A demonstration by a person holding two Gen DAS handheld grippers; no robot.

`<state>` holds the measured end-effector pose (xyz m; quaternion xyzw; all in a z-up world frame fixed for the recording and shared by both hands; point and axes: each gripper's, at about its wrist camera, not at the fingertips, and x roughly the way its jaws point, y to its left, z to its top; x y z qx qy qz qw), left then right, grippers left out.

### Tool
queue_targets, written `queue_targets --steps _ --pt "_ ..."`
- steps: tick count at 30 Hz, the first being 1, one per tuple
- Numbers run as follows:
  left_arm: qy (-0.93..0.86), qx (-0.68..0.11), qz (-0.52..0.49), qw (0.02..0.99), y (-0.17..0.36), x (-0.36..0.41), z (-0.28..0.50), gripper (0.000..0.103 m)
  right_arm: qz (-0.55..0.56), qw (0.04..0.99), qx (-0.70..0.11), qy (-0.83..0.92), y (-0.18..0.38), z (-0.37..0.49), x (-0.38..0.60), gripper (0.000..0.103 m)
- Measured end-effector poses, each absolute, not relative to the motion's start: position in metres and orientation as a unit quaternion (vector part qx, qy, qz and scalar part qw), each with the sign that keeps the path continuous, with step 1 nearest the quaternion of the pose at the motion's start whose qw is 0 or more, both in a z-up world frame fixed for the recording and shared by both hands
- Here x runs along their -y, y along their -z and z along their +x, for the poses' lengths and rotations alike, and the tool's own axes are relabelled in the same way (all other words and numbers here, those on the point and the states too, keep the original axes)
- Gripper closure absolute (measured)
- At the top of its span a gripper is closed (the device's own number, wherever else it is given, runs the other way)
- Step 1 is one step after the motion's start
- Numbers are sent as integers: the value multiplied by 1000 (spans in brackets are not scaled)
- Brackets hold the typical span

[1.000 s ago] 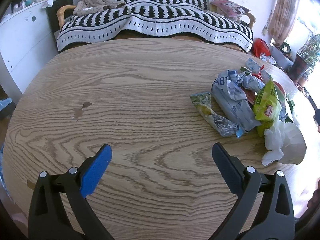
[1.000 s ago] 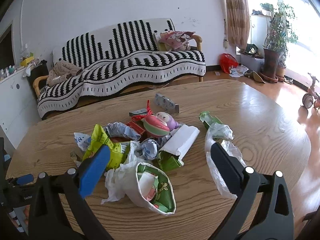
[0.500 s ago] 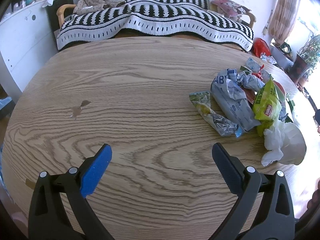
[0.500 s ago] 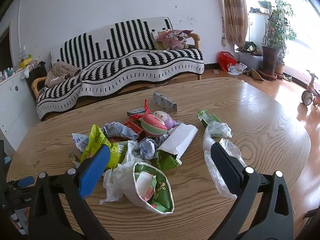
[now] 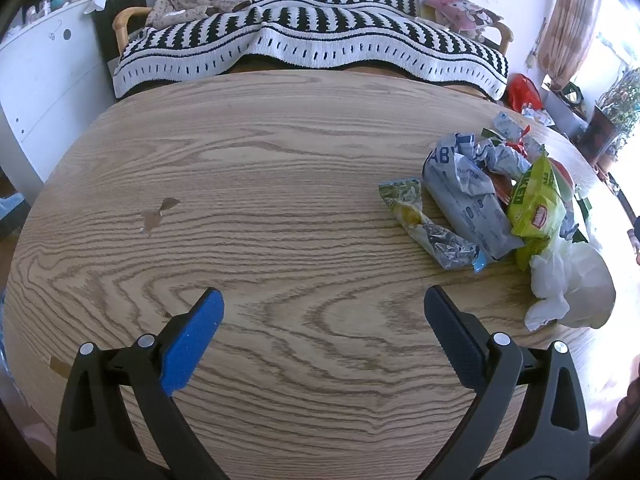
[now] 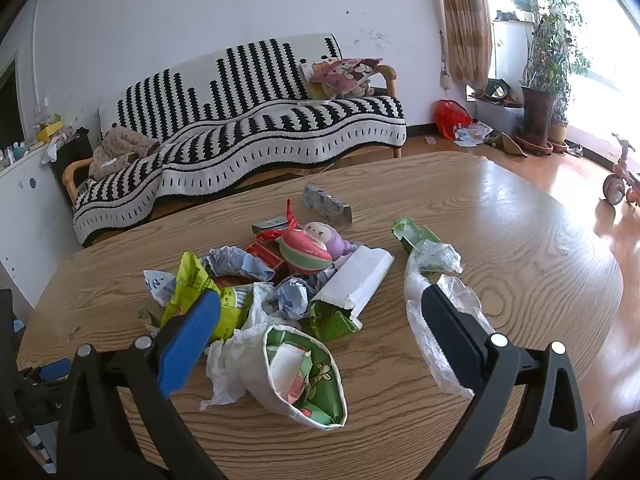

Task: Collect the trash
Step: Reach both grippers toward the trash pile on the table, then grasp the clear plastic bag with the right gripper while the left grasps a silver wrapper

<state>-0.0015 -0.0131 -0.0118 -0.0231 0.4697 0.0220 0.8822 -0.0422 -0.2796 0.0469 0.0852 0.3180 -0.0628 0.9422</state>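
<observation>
A pile of trash lies on the wooden table [image 6: 500,232]: a yellow-green snack bag [image 6: 192,284], crumpled blue-white wrappers [image 6: 236,260], a white paper sleeve [image 6: 360,280], an open green-lined paper bag [image 6: 304,376] and a clear plastic bag [image 6: 436,280]. My right gripper [image 6: 320,312] is open and empty, hovering just before the pile, above the paper bag. My left gripper [image 5: 322,304] is open and empty over bare table, left of the pile; a twisted foil wrapper [image 5: 432,232] and grey-blue pack [image 5: 468,196] lie to its right.
A round pink-green toy [image 6: 308,248] and a small grey box [image 6: 326,208] sit behind the pile. A sofa with a black-and-white striped cover [image 6: 248,120] stands beyond the table. A potted plant [image 6: 544,80] and tricycle [image 6: 620,176] are at the right on the floor.
Both views have shifted slightly; the right gripper has edged a little closer over the pile. Both grippers stay open and empty.
</observation>
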Motion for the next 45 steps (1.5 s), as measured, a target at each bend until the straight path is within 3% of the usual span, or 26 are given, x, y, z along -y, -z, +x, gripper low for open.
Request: queue_targets --steps 20,28,41,45 --pt "-6 -466 -54 883 18 15 -1 6 89 945 -307 67 -47 -43 284 6" --pt "20 -538 -132 832 15 20 3 6 101 948 -287 92 -53 -48 305 6" --pt "-9 -492 -152 857 21 51 48 6 115 922 -296 220 -46 -63 376 6" --pt "-22 -493 -122 861 26 59 59 6 91 912 -336 218 -31 -50 390 6"
